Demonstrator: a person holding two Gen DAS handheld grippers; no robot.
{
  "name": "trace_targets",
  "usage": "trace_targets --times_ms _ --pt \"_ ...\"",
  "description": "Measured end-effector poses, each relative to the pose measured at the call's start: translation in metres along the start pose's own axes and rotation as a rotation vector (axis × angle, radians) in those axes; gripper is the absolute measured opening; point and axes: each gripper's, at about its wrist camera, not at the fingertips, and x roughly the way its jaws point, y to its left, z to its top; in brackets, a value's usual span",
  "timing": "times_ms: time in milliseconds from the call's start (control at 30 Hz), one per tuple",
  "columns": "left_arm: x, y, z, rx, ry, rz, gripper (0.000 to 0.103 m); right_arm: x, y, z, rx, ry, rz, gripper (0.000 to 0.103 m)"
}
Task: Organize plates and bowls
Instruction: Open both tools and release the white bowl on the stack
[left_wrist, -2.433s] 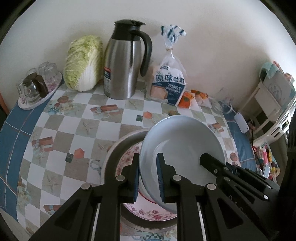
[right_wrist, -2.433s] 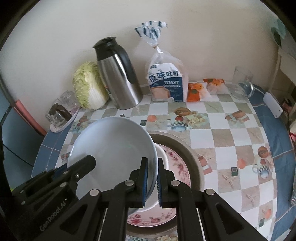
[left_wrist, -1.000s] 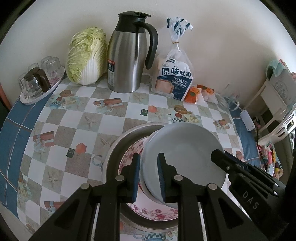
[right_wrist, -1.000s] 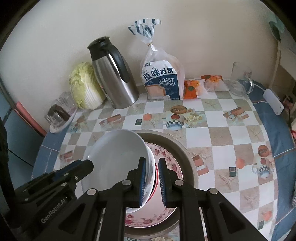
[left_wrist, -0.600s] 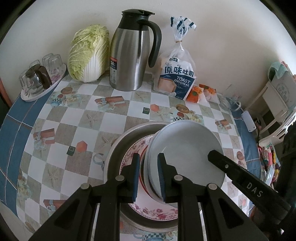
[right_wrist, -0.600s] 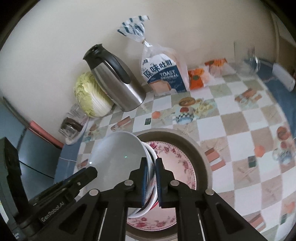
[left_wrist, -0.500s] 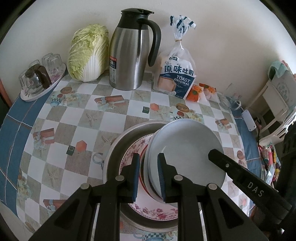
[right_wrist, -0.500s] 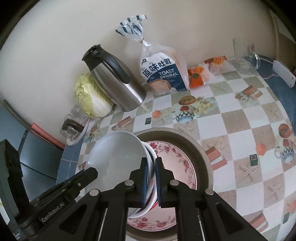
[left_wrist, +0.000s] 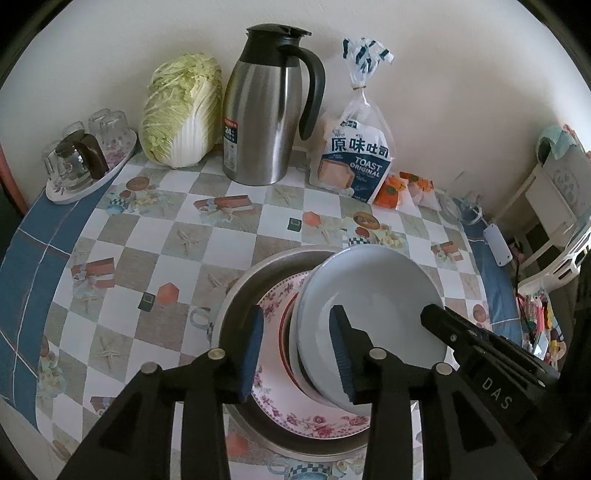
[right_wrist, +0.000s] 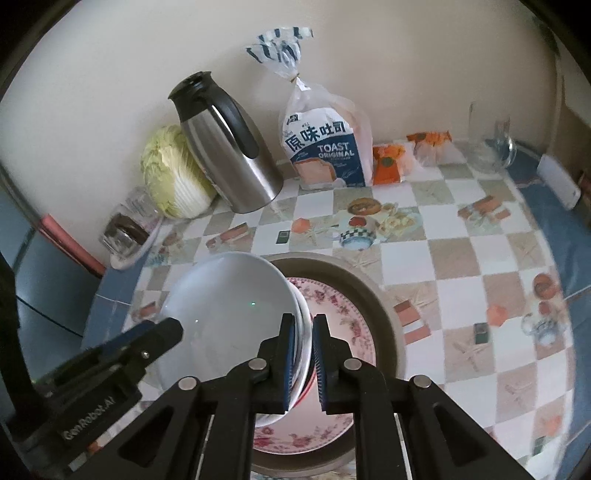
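A pale blue-grey bowl (left_wrist: 373, 306) sits tilted on a red-rimmed bowl (left_wrist: 285, 339), on a floral plate (left_wrist: 280, 398) inside a round metal tray (left_wrist: 236, 302). My left gripper (left_wrist: 297, 349) is open, its jaws standing either side of the bowl's left rim. In the right wrist view my right gripper (right_wrist: 303, 363) is nearly closed around the right rim of the grey bowl (right_wrist: 229, 314); a small gap shows beside the rim. The floral plate (right_wrist: 343, 332) and tray (right_wrist: 373, 291) lie beneath.
At the back wall stand a steel thermos jug (left_wrist: 266, 122), a napa cabbage (left_wrist: 181, 114), a toast bread bag (left_wrist: 354, 158) and orange snack packets (left_wrist: 399, 188). A small tray of upturned glasses (left_wrist: 81, 162) sits at far left. A glass jug (right_wrist: 491, 144) stands at far right.
My left gripper has opened and let go of the grey bowl's left rim. The bowl has come down onto the stack in the tray. My right gripper's jaws have eased apart slightly.
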Motion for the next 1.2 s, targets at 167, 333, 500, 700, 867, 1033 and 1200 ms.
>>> trace_targets --times_ms 167,333,500,700,867,1033,1200 --pt "-0.005 0.006 0.002 -0.023 -0.011 0.012 0.056 -0.006 0.003 0.001 -0.023 -0.014 -0.04 0.046" --pt "-0.009 0.015 0.004 -0.05 -0.025 0.05 0.065 -0.004 0.002 0.001 -0.026 -0.012 -0.062 0.068" --pt "-0.008 0.024 0.004 -0.06 -0.044 0.112 0.08 -0.002 0.001 0.0 -0.033 -0.012 -0.078 0.081" --pt "-0.005 0.03 0.004 -0.066 -0.045 0.142 0.086 0.0 0.001 0.0 -0.045 -0.015 -0.088 0.087" --pt "-0.003 0.03 0.004 -0.056 -0.049 0.161 0.094 0.001 0.001 -0.001 -0.056 -0.02 -0.093 0.1" --pt "0.0 0.031 0.004 -0.049 -0.059 0.187 0.095 0.002 0.0 -0.001 -0.062 -0.028 -0.098 0.103" --pt "0.002 0.035 0.004 -0.063 -0.055 0.197 0.095 0.003 -0.004 0.0 -0.055 -0.033 -0.103 0.103"
